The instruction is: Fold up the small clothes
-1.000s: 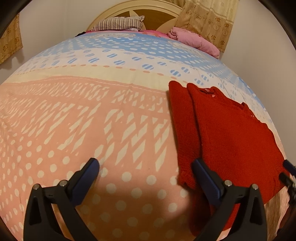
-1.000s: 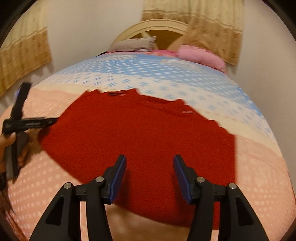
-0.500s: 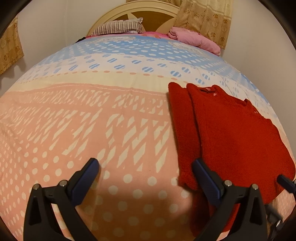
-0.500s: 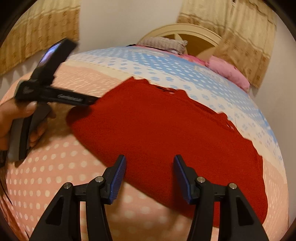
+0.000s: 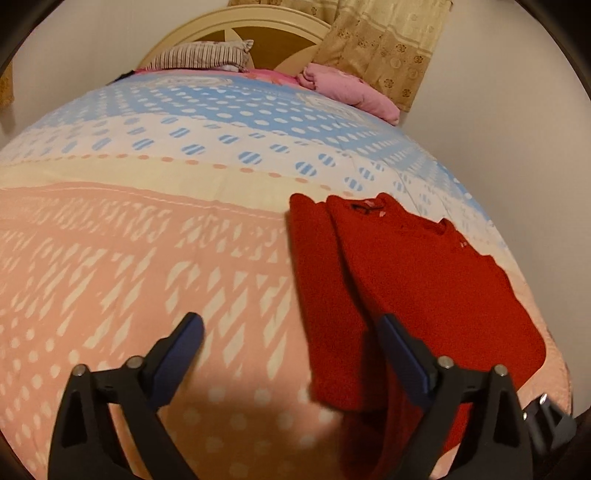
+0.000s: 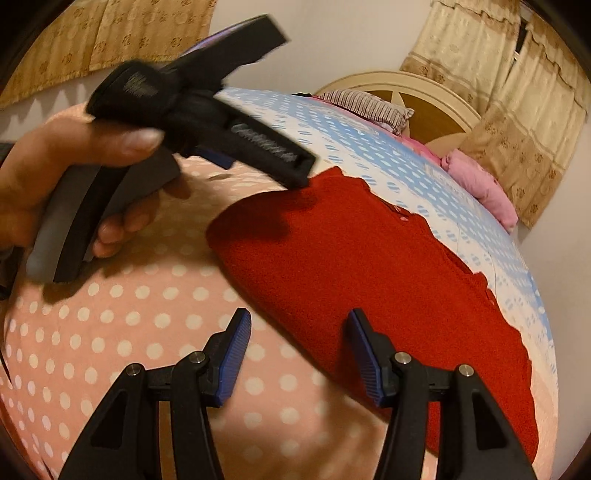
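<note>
- Left gripper (image 5: 290, 341): jaws wide and closing slightly, nothing between them; its right finger hangs over the near left edge of the red garment (image 5: 424, 280), the left finger over bare bedspread (image 5: 129, 258); no pinch visible.
- Right gripper (image 6: 299, 354): jaws part-spread, empty; the garment's near hem runs under the gap between the fingers, contact not shown; the person's hand (image 6: 74, 177) holding the left tool appears in this view, beside the garment's left corner.
- Red garment: lies flat on the bedspread toward the right edge of the bed; one lengthwise strip along its left side appears already turned over the body; neckline faces the headboard (image 5: 258, 33).
- Progress, judged: early to middle; one side fold in; remaining folds not yet made.
- Containers: none seen; no basket or box in either view.
- Far end: striped pillow (image 5: 203, 55) and pink bundle (image 5: 351, 88) near the headboard, well apart from the garment.
</note>
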